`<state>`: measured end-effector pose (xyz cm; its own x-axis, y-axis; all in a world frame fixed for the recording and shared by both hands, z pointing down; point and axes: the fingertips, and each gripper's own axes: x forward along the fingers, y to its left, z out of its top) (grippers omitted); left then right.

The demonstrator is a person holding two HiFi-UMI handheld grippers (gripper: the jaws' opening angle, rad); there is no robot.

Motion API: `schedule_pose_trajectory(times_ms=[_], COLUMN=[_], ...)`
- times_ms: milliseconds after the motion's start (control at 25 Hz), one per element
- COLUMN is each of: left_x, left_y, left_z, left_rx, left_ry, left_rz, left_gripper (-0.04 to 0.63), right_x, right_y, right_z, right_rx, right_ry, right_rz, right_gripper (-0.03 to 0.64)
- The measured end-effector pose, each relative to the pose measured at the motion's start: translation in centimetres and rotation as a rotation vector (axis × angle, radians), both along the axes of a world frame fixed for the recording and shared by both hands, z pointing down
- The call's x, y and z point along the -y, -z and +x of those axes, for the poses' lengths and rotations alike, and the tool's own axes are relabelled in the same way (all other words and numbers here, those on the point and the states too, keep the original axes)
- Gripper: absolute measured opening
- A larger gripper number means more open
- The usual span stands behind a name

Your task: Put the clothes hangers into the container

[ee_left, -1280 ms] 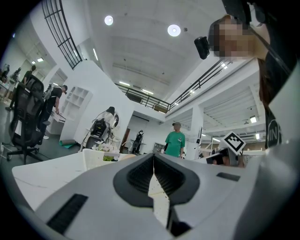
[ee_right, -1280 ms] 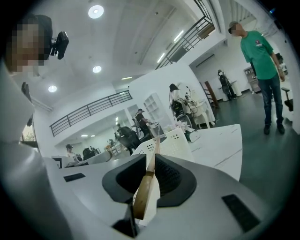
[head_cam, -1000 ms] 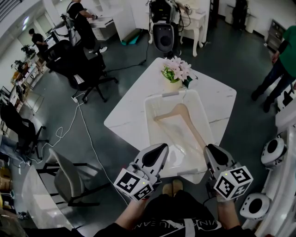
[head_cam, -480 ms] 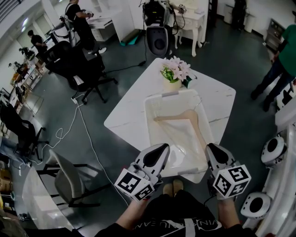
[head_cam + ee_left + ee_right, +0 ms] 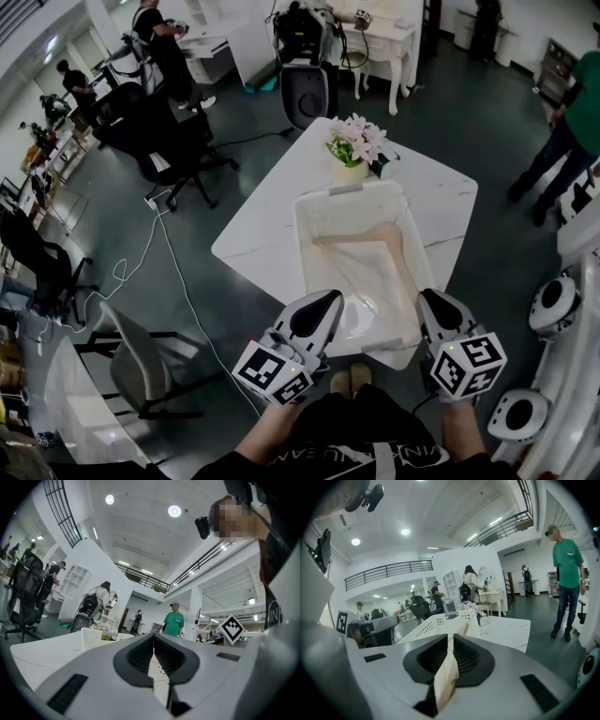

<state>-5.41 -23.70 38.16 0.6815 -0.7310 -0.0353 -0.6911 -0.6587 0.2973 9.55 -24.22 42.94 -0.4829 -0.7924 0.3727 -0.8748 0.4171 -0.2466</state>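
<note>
A white perforated container [image 5: 314, 211] stands on the white table [image 5: 262, 216]. Inside it lies a wooden clothes hanger [image 5: 384, 236], with one arm running back toward me. My right gripper [image 5: 428, 302] is shut on the end of that arm at the container's near right corner. In the right gripper view the wooden hanger [image 5: 446, 674] sits between the jaws of the right gripper [image 5: 451, 638], with the container [image 5: 433, 624] beyond. My left gripper [image 5: 328, 300] hovers over the near left rim. In its own view the left gripper [image 5: 153, 638] is shut and holds nothing.
A pot of pink flowers [image 5: 356, 145] stands on the table just behind the container. Office chairs [image 5: 173, 141] and a cable lie on the floor to the left. A machine [image 5: 305, 80] is beyond the table. A person in green [image 5: 581, 112] stands at the right.
The hanger has shifted a little to the right and settled lower in the container. Both grippers have stayed almost where they were.
</note>
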Motion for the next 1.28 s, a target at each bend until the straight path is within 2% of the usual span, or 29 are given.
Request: schedule_pose_trajectory(times_ms=[120,680,1080,1280], left_x=[-0.1,-1.5,-3.3,-4.1], left_y=[-0.1,0.2,0.3,0.1], left_z=[0.0,0.5,0.6,0.3], left_rx=[0.002,-0.007,-0.003,0.011], left_ry=[-0.002,-0.044,-0.062,-0.056], left_rz=[0.000,0.005,0.028,0.031], left_gripper=[0.011,0.011,0.011,0.011], right_x=[-0.3,-2.5,-5.4,-6.2], right_y=[-0.2,1.0,2.4,2.5], right_z=[0.5,1.5,-1.5,-2.5], right_rx=[-0.029,-0.044,-0.083,-0.058], right_ry=[-0.015,-0.074,0.038,0.065], right_rz=[0.007,0.060,0.125,0.129], right_gripper=[0.057,0.057,0.057,0.057])
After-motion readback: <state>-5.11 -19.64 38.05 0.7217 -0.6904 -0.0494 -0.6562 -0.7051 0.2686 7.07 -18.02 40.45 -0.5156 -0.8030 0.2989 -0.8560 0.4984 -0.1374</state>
